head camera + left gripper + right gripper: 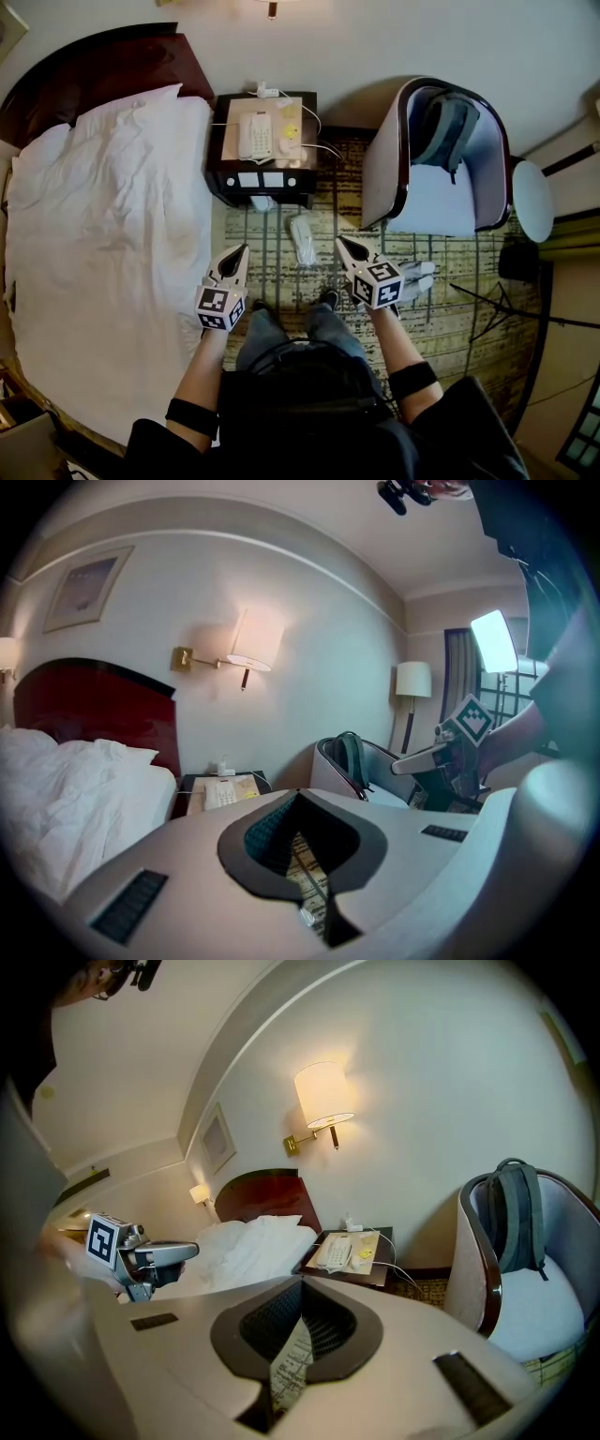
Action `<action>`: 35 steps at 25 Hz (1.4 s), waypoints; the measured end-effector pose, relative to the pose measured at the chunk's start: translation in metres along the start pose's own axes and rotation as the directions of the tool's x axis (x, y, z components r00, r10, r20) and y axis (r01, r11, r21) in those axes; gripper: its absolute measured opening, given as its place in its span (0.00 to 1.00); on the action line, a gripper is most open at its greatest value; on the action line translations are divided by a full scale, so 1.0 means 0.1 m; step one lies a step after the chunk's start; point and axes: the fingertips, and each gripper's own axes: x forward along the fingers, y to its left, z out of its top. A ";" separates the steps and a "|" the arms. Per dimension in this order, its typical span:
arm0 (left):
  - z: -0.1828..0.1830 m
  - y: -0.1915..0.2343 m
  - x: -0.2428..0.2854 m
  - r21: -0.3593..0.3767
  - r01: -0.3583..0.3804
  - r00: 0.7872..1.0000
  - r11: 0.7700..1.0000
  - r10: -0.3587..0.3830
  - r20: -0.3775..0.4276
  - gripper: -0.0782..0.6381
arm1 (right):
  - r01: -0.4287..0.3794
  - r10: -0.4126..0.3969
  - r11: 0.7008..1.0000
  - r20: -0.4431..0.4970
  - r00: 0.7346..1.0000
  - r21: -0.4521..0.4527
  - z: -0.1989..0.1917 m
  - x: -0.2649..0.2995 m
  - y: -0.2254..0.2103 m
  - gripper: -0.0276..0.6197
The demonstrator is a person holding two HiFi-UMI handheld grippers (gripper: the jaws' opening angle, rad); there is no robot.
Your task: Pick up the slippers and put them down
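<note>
White slipper (302,240) lies flat on the patterned carpet (281,281), at 12 o'clock from the person's shoes, touching neither tool. A 2nd pale shape (419,272) farther out at its 4 o'clock, by the armchair (384,178), is prob. its mate, but it's half hidden behind a marker cube, so can't confirm.

Left gripper (240,251) sits at the slipper's 9 o'clock, right gripper (343,244) at 3 o'clock. Jaws of both are clenched tip to tip w/ nothing in them.

To pick well: spread the jaws first, go low, come in along the slipper's length & pinch the upper's edge or sole rim, not the flat middle. It's soft, so it'll prob. sag.

Bedside table (221,178) is at the slipper's 11 o'clock, w/ phone (254,135) on top. No brand or print is readable, only square b/w markers on the cubes.
</note>
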 end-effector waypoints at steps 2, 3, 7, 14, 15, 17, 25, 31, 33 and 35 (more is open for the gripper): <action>0.05 -0.11 0.08 -0.001 0.006 1.000 1.000 -0.006 -0.001 0.11 | -0.004 0.004 1.000 0.003 1.000 0.002 -0.01 -0.04 -0.10 0.05; 0.07 -0.15 0.12 0.002 0.006 1.000 1.000 -0.006 0.000 0.11 | -0.006 0.006 1.000 0.005 1.000 0.005 -0.01 -0.06 -0.15 0.05; 0.13 -0.24 0.23 0.017 0.006 1.000 1.000 -0.006 -0.003 0.11 | -0.013 0.013 1.000 0.010 1.000 0.005 -0.02 -0.04 -0.29 0.05; 0.09 -0.13 0.31 0.041 0.045 0.998 0.998 -0.043 -0.042 0.11 | 0.007 -0.007 1.000 0.021 1.000 0.022 -0.02 0.10 -0.26 0.05; 0.09 -0.09 0.33 0.043 0.058 0.997 0.997 -0.056 -0.046 0.11 | 0.014 -0.014 1.000 0.023 1.000 0.023 -0.03 0.14 -0.24 0.05; 0.10 -0.04 0.36 0.044 0.099 0.994 0.994 -0.096 -0.059 0.11 | 0.033 -0.034 0.999 0.025 0.999 0.026 -0.03 0.23 -0.21 0.05; -0.03 0.50 0.42 0.031 0.157 0.985 0.987 -0.154 -0.080 0.11 | 0.068 -0.068 0.996 -0.004 0.998 0.053 -0.14 0.74 0.16 0.05; -0.37 0.80 0.56 -0.056 0.128 0.986 0.990 -0.133 -0.097 0.11 | 0.044 -0.042 0.998 -0.049 0.998 0.040 -0.32 1.12 0.35 0.05; -0.53 0.89 0.63 -0.093 0.123 0.985 0.988 -0.132 -0.108 0.11 | 0.041 -0.039 0.998 -0.065 0.997 0.041 -0.42 1.27 0.37 0.05; -0.69 0.97 0.71 -0.129 0.123 0.983 0.984 -0.138 -0.118 0.12 | 0.040 -0.037 0.999 -0.081 0.996 0.033 -0.53 1.42 0.38 0.05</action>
